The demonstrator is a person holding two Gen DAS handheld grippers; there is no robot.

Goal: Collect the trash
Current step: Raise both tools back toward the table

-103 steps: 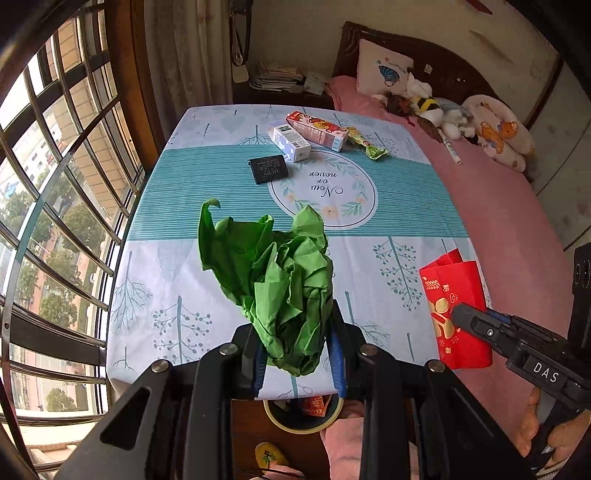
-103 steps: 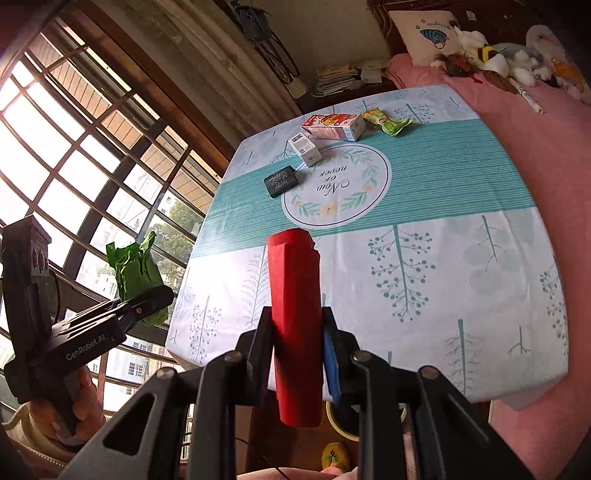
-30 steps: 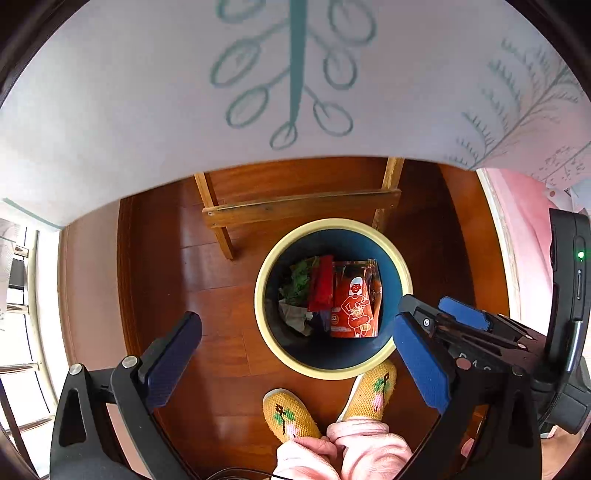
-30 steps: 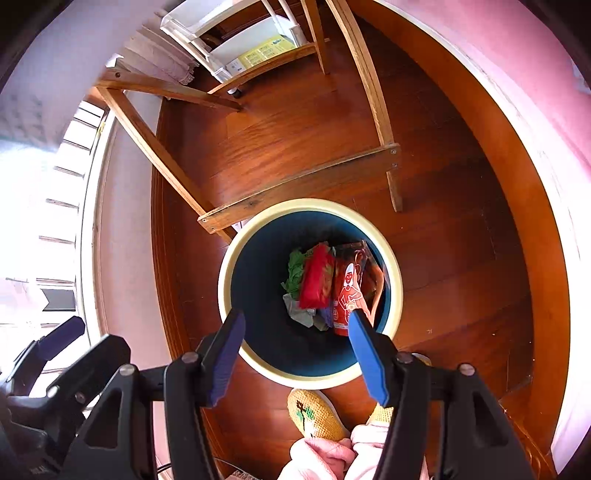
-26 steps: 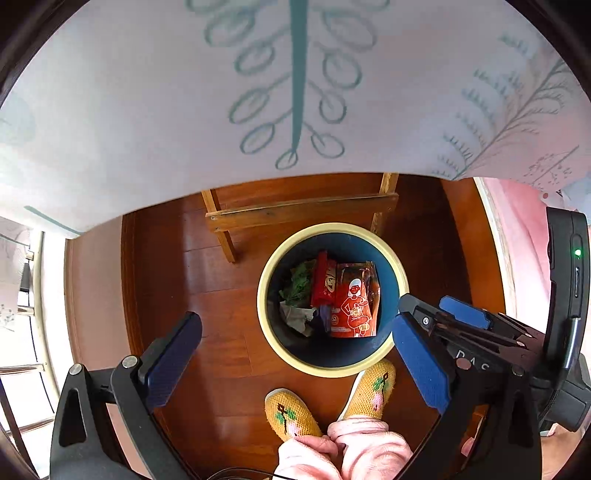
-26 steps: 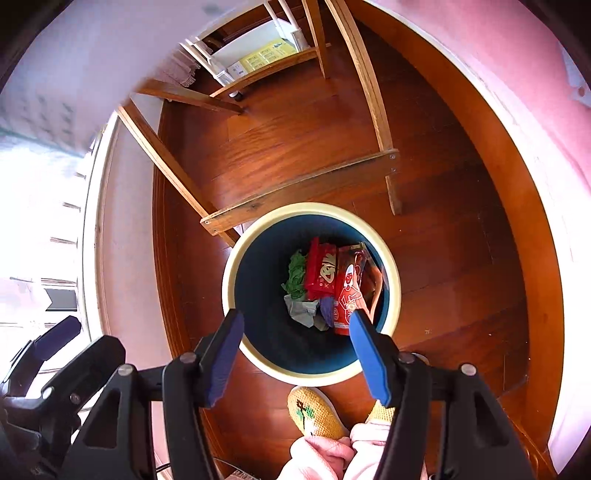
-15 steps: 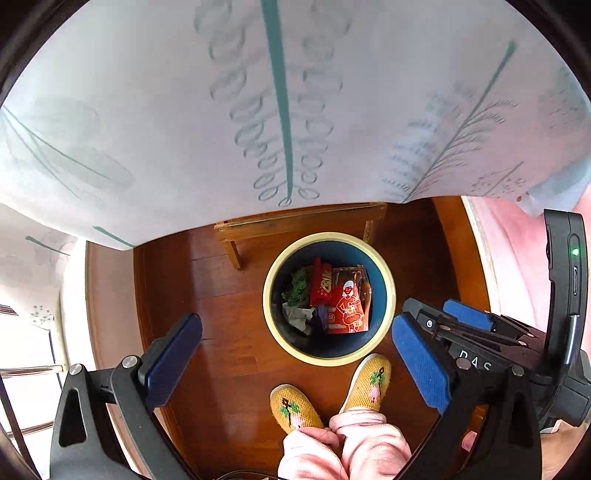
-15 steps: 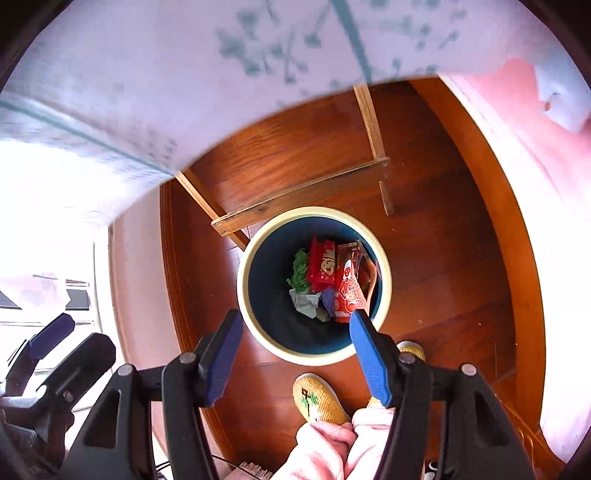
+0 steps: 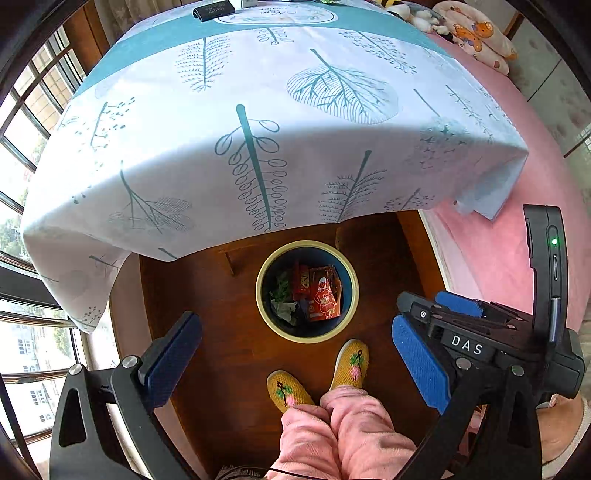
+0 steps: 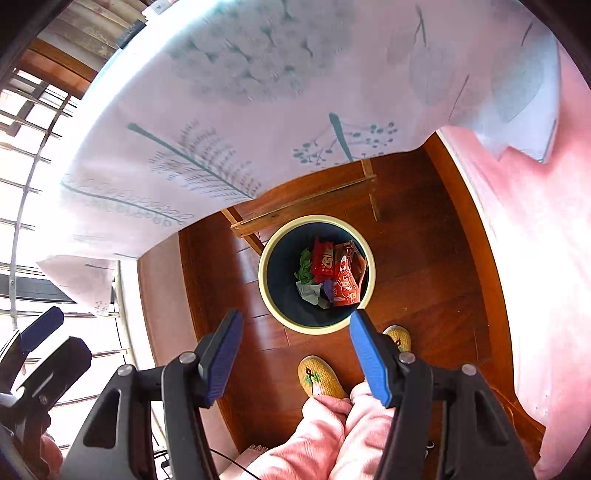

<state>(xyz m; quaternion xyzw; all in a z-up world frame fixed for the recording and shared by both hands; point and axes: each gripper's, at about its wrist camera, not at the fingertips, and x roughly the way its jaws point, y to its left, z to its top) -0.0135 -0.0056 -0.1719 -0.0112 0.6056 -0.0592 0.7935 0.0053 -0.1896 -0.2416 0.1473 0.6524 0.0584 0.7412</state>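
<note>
- Trash (image 9: 314, 291): 1 lot, lying in the round bin (image 9: 352, 284) on the wooden floor, just beyond the person's 2 slippers and below the near edge of the counter (image 9: 258, 122). Contents seen: 2 red packets, 1 green crumpled piece, 1 pale scrap.
- Further trash: 1 dark flat item (image 9: 213, 10) at the far end of the counter, well apart from the bin; other items there are cut off by the picture edge.
- Left gripper (image 9: 295, 362): jaws spread wide, nothing between them, above the bin.
- Right gripper (image 10: 295, 354): jaws parted fairly wide, empty, above the bin's near rim.
- Risk: the overhanging cloth drapes just beside the bin; jaws travelling toward the far items could snag it and drag them off.
- Risk: the tall red packet leans on the bin wall; more pieces dropped on it may spill over the rim.
- Orientation: larger red packet (image 10: 345, 282) stands tilted, long axis running from bin floor toward the rim.
</note>
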